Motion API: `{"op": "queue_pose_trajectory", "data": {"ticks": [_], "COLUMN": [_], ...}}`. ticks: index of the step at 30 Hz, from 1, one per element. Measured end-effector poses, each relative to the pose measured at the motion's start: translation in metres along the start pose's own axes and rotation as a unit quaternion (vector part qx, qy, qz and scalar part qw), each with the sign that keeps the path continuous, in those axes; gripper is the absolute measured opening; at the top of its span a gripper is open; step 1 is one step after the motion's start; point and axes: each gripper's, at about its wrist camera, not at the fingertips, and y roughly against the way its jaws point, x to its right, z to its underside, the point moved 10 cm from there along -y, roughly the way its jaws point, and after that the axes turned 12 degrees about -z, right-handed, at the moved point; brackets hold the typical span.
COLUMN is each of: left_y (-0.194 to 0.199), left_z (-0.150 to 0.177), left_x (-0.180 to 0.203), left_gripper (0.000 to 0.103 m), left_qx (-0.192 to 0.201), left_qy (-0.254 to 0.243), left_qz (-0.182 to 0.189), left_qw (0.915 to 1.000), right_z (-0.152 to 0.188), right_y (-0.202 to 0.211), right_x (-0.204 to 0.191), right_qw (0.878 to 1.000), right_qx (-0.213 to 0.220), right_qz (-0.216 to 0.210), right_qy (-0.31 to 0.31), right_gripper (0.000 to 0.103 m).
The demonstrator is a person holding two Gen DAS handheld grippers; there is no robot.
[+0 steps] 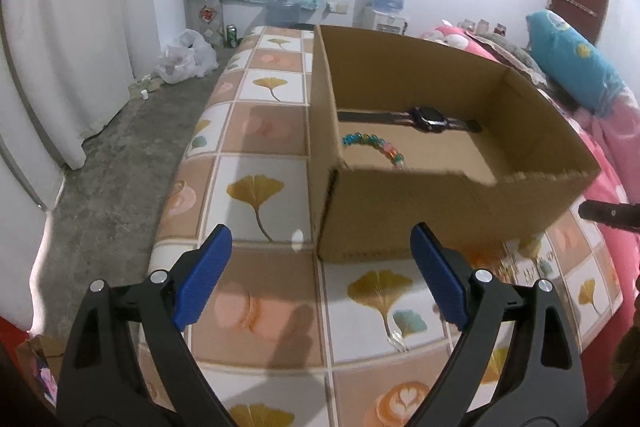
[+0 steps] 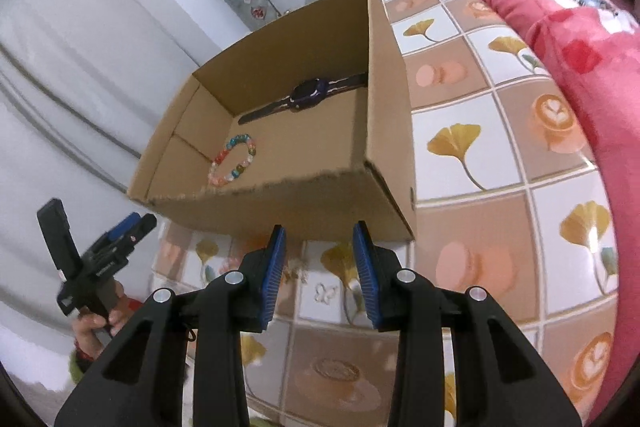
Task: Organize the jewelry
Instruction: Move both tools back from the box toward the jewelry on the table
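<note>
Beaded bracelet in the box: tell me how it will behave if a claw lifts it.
The beaded bracelet looks like separate glossy beads on a string, so it probably sags into a drooping loop rather than holding its ring shape. The smooth round beads may slip between flat pads. It appears small and thin, so likely light.

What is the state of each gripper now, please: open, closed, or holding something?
Left gripper: open wide, holding nothing.
Right gripper: open, with a narrower gap, holding nothing.
</note>
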Motion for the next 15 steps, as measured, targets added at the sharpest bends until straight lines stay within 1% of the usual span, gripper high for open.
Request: {"op": "queue_pose_trajectory", "data": {"ticks": [1, 2, 3, 6, 9, 12, 15], "left_y": [0.003, 0.007, 0.009, 0.018, 0.022, 0.022, 0.019], "left_z": [0.003, 0.009, 0.014, 0.04, 0.067, 0.089, 0.102], "left_x": [0.001, 0.003, 0.005, 0.017, 0.036, 0.059, 0.074], "left_gripper": [0.087, 0.087, 0.087, 0.087, 0.087, 0.087, 0.087], "left_qx": [0.001, 0.001, -0.002, -0.02, -0.042, -0.054, -0.058], "left_qy": [-0.004, -0.009, -0.012, -0.029, -0.054, -0.089, -0.114], "left_qz": [0.003, 0.006, 0.009, 0.031, 0.042, 0.045, 0.035], "left_qw": [1.0, 0.9999, 0.9999, 0.9989, 0.9968, 0.9936, 0.9912], "right_z": [0.005, 0.009, 0.014, 0.04, 0.066, 0.087, 0.095], "right_y": [0.003, 0.006, 0.008, 0.011, 0.007, -0.001, -0.01], "right_x": [0.001, 0.003, 0.004, 0.005, 0.01, 0.016, 0.021], "right_qw": [1.0, 1.0, 1.0, 0.997, 0.994, 0.99, 0.986], "right_qx": [-0.002, -0.004, -0.008, -0.028, -0.045, -0.056, -0.059], "right_qz": [0.008, 0.015, 0.023, 0.055, 0.079, 0.109, 0.136], "right_qy": [0.007, 0.012, 0.02, 0.048, 0.057, 0.066, 0.08], "right_gripper": [0.045, 0.05, 0.051, 0.053, 0.053, 0.053, 0.053]}}
